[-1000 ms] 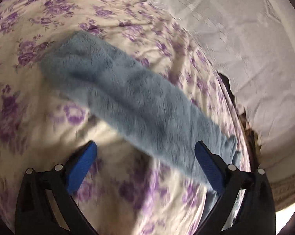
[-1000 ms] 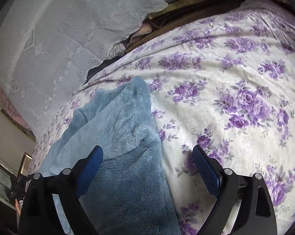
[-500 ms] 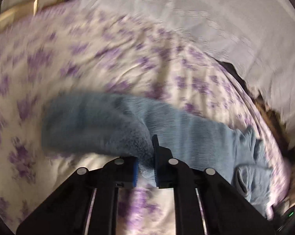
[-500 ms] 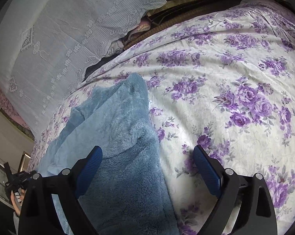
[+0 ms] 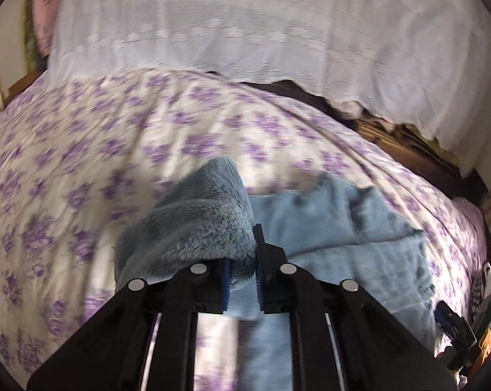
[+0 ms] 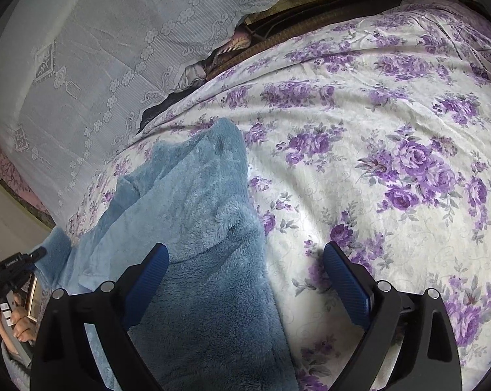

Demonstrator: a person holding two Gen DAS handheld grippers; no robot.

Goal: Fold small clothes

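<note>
A fluffy blue garment [image 6: 196, 228] lies spread on the floral bed sheet [image 6: 375, 150]. In the left wrist view my left gripper [image 5: 242, 260] is shut on a bunched end of that blue garment [image 5: 199, 228], lifted off the sheet, while the rest of it lies flat to the right. In the right wrist view my right gripper [image 6: 245, 260] stands open low over the garment's near part; its left finger is over the fleece, its right finger over bare sheet, and nothing sits between the pads.
A white lace cover [image 6: 98, 65] drapes over bedding at the far side, with a dark gap [image 5: 310, 94] beneath it. At the lower left of the right wrist view a person's hand [image 6: 14, 322] holds the other gripper's handle. The sheet spreads wide to the right.
My left gripper went from open over the garment to shut on one end, then lifted and rolled, pulling that end up toward the rest. The right gripper stayed put.
</note>
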